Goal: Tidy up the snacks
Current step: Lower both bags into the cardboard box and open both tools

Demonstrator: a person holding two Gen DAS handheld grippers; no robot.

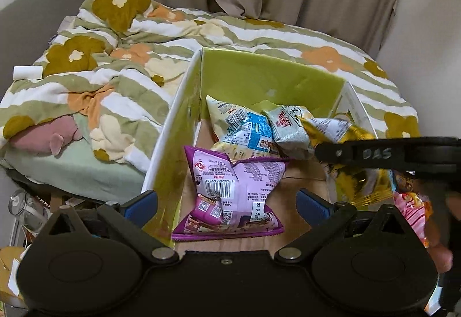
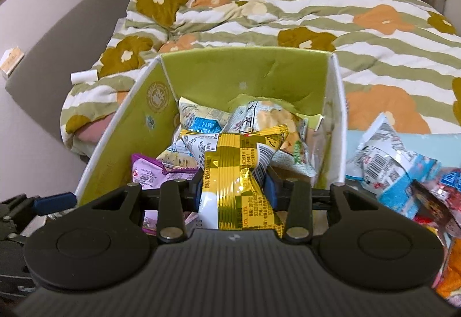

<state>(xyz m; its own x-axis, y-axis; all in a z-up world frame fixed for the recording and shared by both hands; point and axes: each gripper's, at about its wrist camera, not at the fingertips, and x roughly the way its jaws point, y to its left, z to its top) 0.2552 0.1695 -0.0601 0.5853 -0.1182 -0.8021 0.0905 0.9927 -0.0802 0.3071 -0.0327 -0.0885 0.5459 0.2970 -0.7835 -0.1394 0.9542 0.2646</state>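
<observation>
Gold-striped snack bag (image 2: 230, 173) pinched in our right gripper (image 2: 234, 187), over the green box (image 2: 230, 69). Our left gripper (image 1: 227, 201) spread wide, purple snack bag (image 1: 230, 187) lying loose between its fingers, inside the box.

The left gripper (image 1: 227, 201) stands wide open over a green-lined box (image 1: 259, 77), with a purple snack packet (image 1: 230, 190) lying loose between its blue pads (image 1: 142, 203). Behind it lie a blue-and-white packet (image 1: 245, 126) and a silver packet (image 1: 291, 126). The right gripper (image 1: 383, 154) reaches in from the right above a gold packet (image 1: 354, 190).
</observation>
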